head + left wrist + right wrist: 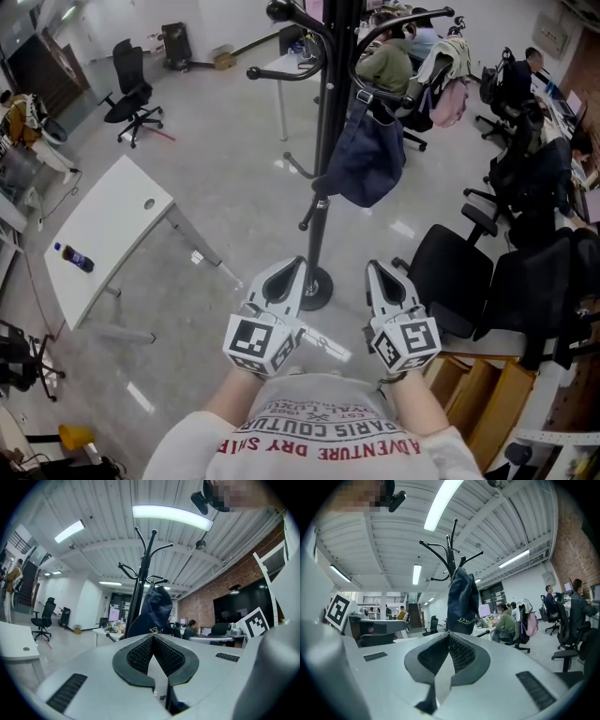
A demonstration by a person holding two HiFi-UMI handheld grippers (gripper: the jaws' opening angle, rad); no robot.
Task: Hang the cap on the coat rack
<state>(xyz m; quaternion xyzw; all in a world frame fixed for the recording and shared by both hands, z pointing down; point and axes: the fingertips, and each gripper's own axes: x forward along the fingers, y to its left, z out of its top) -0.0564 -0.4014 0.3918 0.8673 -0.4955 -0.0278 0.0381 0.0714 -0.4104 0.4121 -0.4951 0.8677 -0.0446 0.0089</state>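
Observation:
A dark navy cap (366, 159) hangs from a hook of the black coat rack (330, 112), whose round base (314, 289) stands on the floor just ahead of me. My left gripper (292, 266) and right gripper (373, 268) are held side by side close to my chest, below the cap and apart from it. Both are shut with nothing between their jaws. In the left gripper view the closed tips (153, 635) point at the cap (157, 609) on the rack (140, 581). The right gripper view shows its closed tips (449, 633) under the cap (461, 602).
A white table (103, 234) with a dark bottle (75, 258) stands at the left. Black office chairs (455, 272) crowd the right, with wooden shelving (478, 394) near my right elbow. People sit at desks beyond the rack. Another chair (131, 94) stands far left.

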